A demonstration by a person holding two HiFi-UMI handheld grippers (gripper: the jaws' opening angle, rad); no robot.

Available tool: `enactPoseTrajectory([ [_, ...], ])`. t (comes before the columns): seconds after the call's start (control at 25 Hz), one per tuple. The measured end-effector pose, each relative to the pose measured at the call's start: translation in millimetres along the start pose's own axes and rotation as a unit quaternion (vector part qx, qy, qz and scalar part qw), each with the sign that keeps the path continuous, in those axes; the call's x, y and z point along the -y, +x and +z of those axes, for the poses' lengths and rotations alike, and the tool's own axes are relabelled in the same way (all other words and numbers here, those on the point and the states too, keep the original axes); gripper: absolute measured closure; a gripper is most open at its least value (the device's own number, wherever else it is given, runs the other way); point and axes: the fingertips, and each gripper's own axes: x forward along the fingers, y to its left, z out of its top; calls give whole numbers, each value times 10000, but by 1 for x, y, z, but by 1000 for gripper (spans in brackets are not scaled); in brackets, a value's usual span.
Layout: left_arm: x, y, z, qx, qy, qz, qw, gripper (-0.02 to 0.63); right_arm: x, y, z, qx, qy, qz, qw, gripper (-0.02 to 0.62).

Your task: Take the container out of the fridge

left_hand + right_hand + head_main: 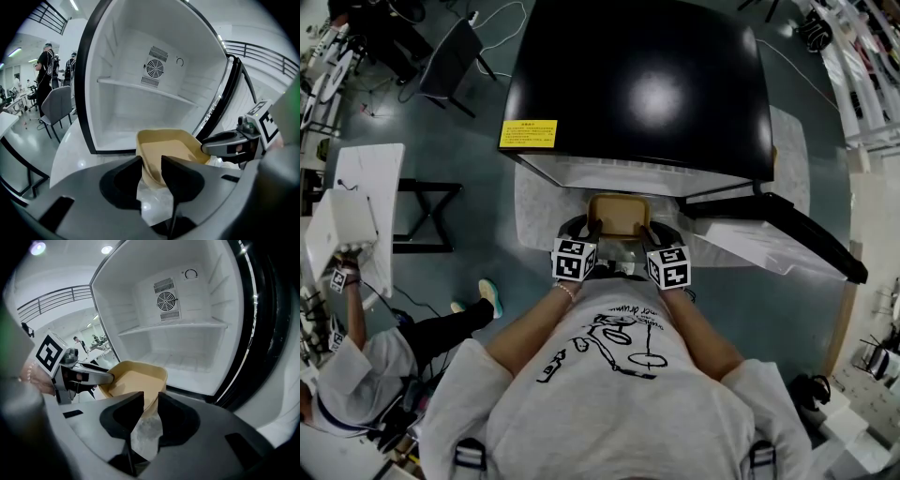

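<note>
Fingers (180, 176) of the left gripper (151, 161) stand part-way apart astride the near left wall of the tan, rounded-rectangular plastic container (171, 145), and do not look clamped on it. The right gripper (151, 397) straddles the near right wall likewise, with a narrower gap. The empty container sits on the white marbled worktop (539, 211), just outside the mouth of the black fridge with a white interior (637, 84), whose door (769, 239) stands open at the right. The taking-out looks all but done. Carrying it further calls for both holds to tighten evenly, then a level lift toward the person.
</note>
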Motion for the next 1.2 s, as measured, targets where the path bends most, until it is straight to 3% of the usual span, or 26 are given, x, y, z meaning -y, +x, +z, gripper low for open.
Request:
enactPoseTrajectory([
  [1.2,-10,20,-46,-545,-1,92,9985,538,5,18,-41,-538,8,49,9985,529],
])
